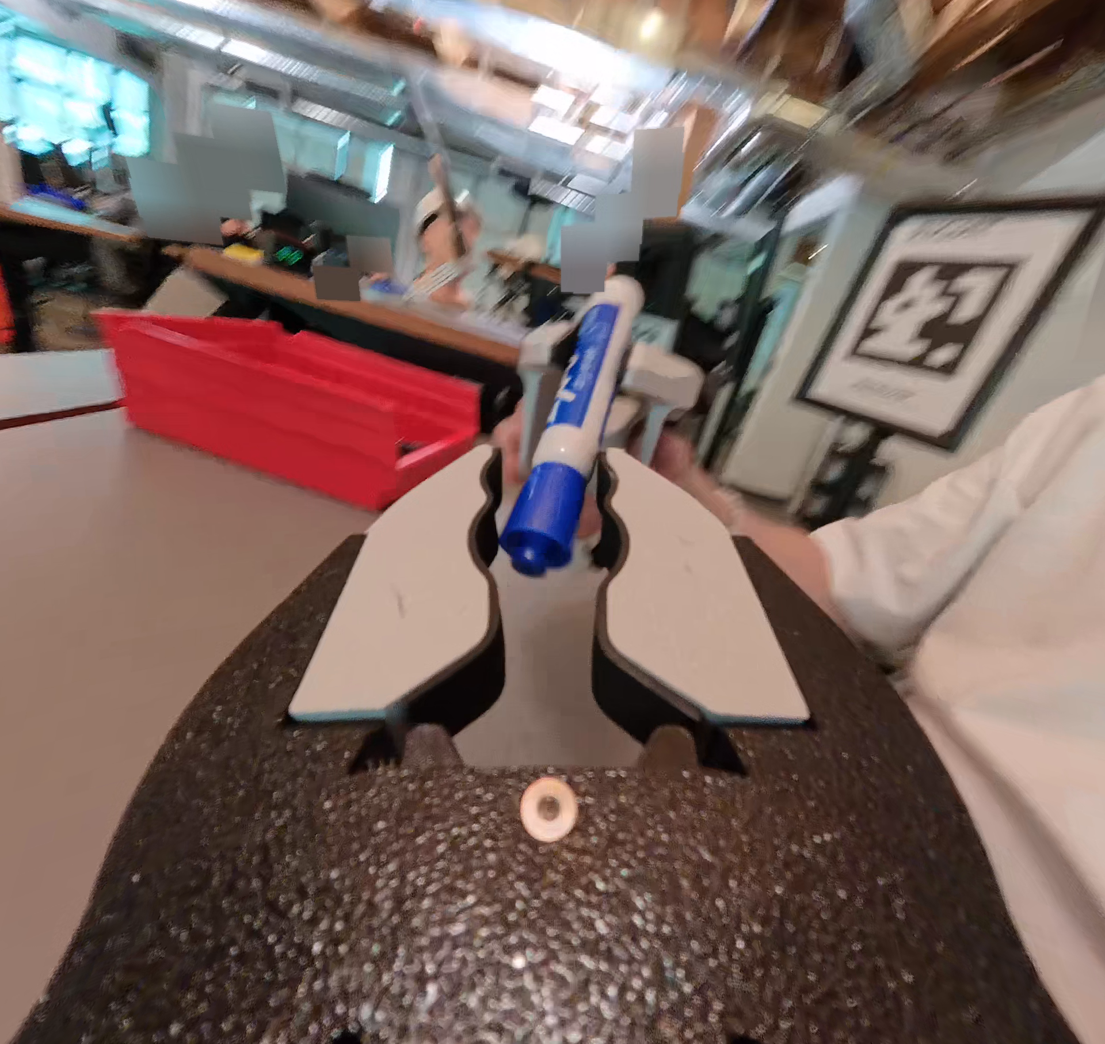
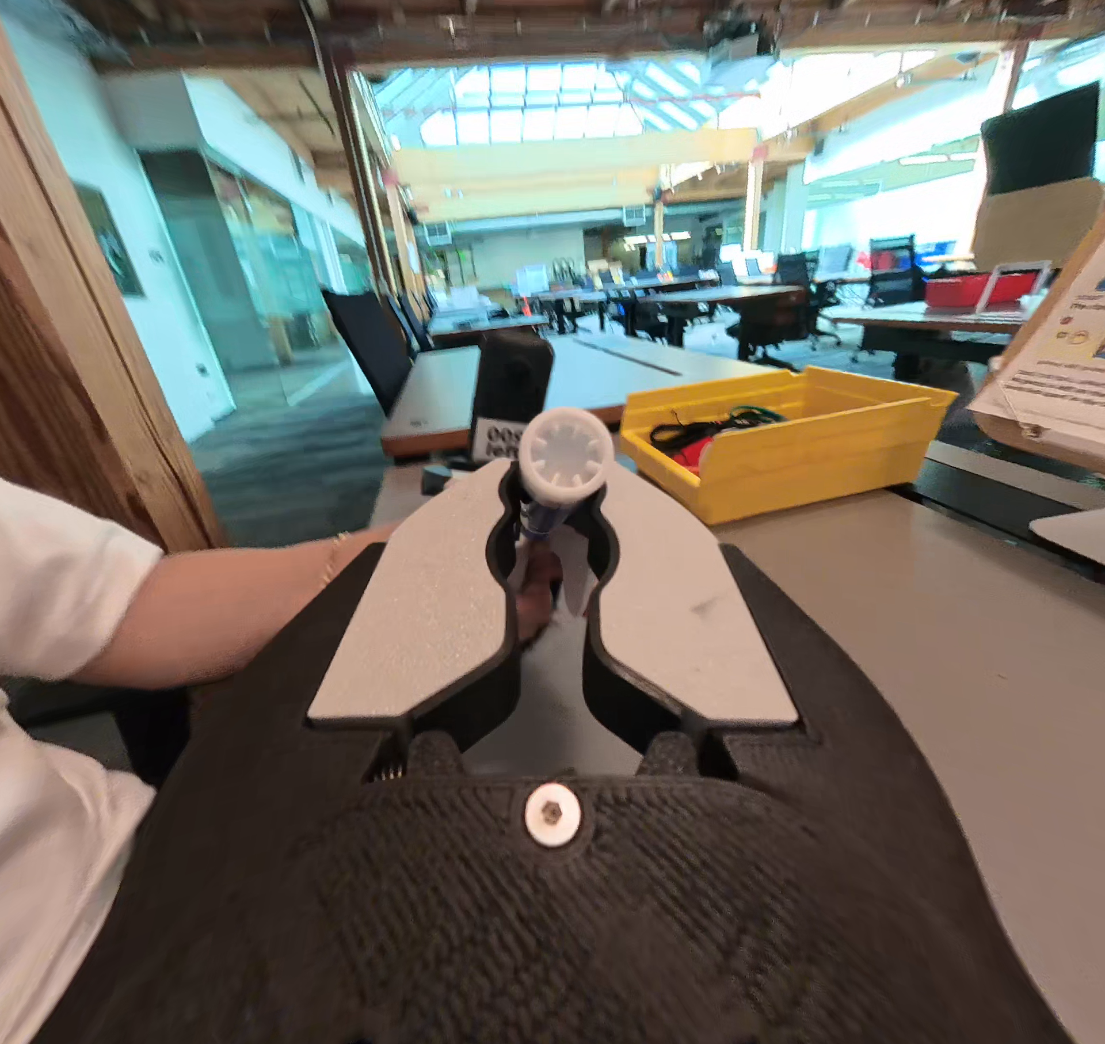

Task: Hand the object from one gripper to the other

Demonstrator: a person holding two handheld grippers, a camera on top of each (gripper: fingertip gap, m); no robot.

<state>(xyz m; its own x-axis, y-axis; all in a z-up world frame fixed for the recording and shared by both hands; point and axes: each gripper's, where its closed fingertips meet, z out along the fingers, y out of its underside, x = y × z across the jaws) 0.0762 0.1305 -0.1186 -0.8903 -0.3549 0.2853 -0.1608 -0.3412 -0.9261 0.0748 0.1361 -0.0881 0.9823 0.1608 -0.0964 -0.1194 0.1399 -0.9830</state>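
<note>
A white marker with a blue label and blue cap is held in the air above the grey table. In the left wrist view its cap lies between the tips of my left gripper, whose jaws stand slightly wider than the cap. Farther off, my right gripper clamps the marker's white barrel. In the right wrist view my right gripper is shut on the marker, whose white end points at the camera. The left gripper's black body shows just behind it.
A red bin stands on the table to the left. A yellow bin holding cables stands to the right, beside a cardboard stand with papers. A person's white sleeve and forearm are close by. Only a small space, under 4 cm, lies between the two pairs of fingers.
</note>
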